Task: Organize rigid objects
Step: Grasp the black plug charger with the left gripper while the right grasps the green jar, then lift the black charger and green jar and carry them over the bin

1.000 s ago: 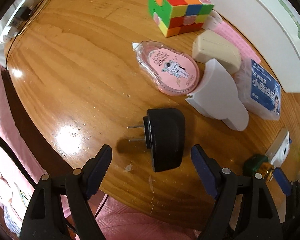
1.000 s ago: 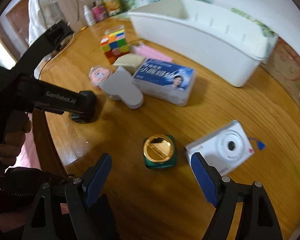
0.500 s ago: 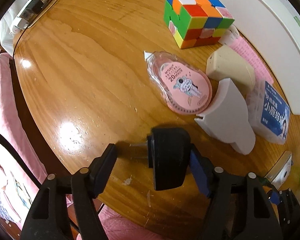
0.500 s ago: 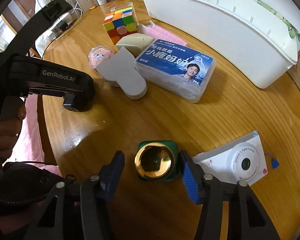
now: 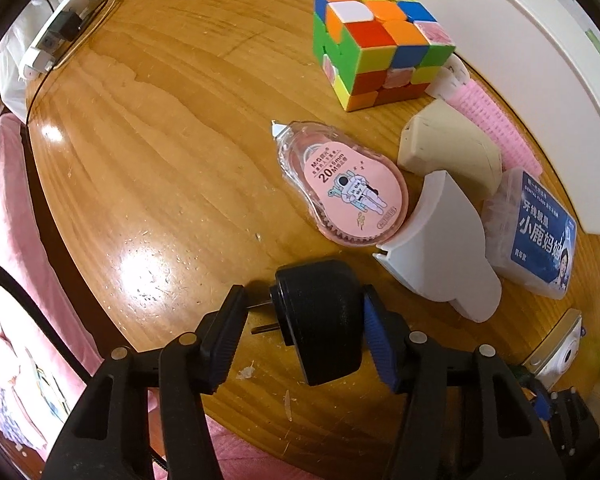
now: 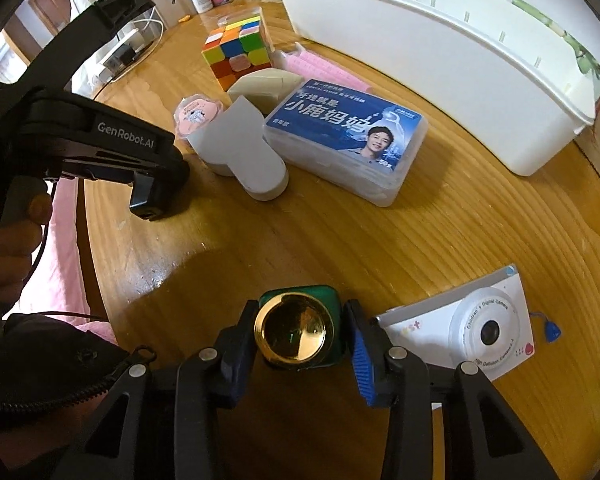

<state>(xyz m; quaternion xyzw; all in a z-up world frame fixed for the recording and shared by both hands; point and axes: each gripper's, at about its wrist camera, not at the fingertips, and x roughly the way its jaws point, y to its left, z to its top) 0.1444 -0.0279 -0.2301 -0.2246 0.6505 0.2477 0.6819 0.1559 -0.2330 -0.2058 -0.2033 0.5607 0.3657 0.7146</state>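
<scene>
Black plug adapter (image 5: 320,320) lies on its side on the wooden table (image 5: 160,160) near the close edge, prongs pointing left. Left gripper (image 5: 300,328) straddles it, jaws just been closing: right pad touches the body, left pad is at the prong tips, so not yet squeezing the body from both sides. Green jar with gold lid (image 6: 296,332) stands at the near edge between the pads of the right gripper (image 6: 296,340); its jaws have just been closing and both pads sit against the jar sides, clamped on it. White toy camera (image 6: 476,332) lies just right of the jar. Farther back: grey plastic piece (image 5: 440,256) touching a pink correction tape (image 5: 340,188), beige wedge (image 5: 448,152), floss box with blue label (image 6: 348,140), colour cube (image 5: 380,40), pink ribbed item (image 5: 496,120). White bin (image 6: 440,48) at far right. A hand (image 6: 8,248) holds the left gripper's handle.
</scene>
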